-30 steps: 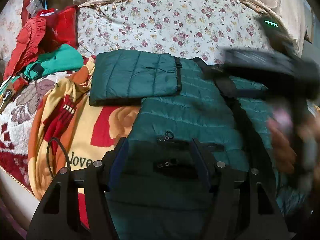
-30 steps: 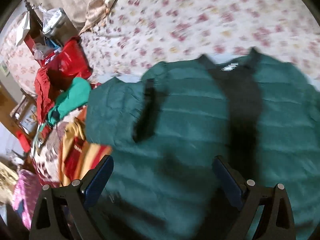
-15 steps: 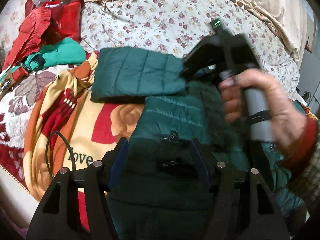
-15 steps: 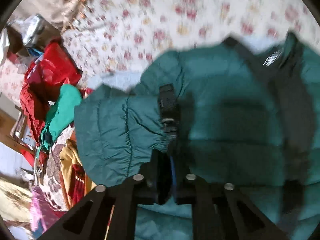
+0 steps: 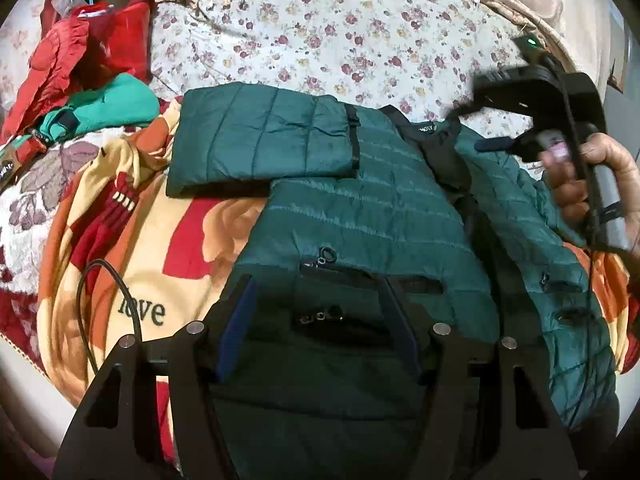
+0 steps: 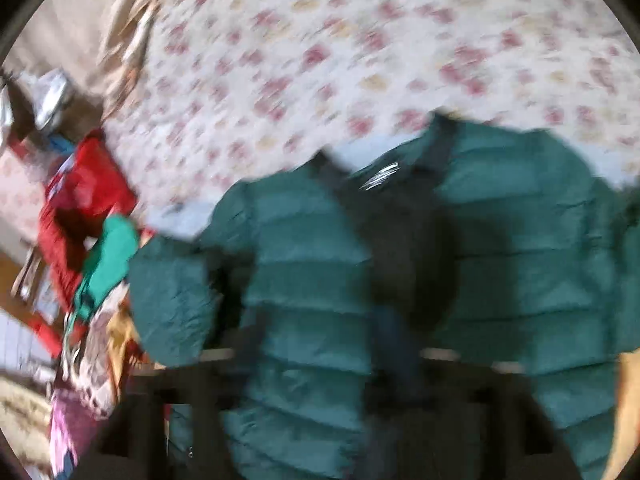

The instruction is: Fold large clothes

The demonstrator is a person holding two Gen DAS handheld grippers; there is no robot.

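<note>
Right gripper (image 6: 396, 344) is a blur (can't tell its grip), left gripper (image 5: 316, 320) hangs wide apart over the green jacket (image 5: 360, 216).

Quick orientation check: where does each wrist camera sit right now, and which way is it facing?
Left wrist: low over the jacket hem, facing up the bed; open left gripper in front, right hand holding the right gripper.
Right wrist: above the jacket chest, facing collar; blurred, its fingers indistinct.
Shared: jacket, floral sheet, red clothes.
</note>
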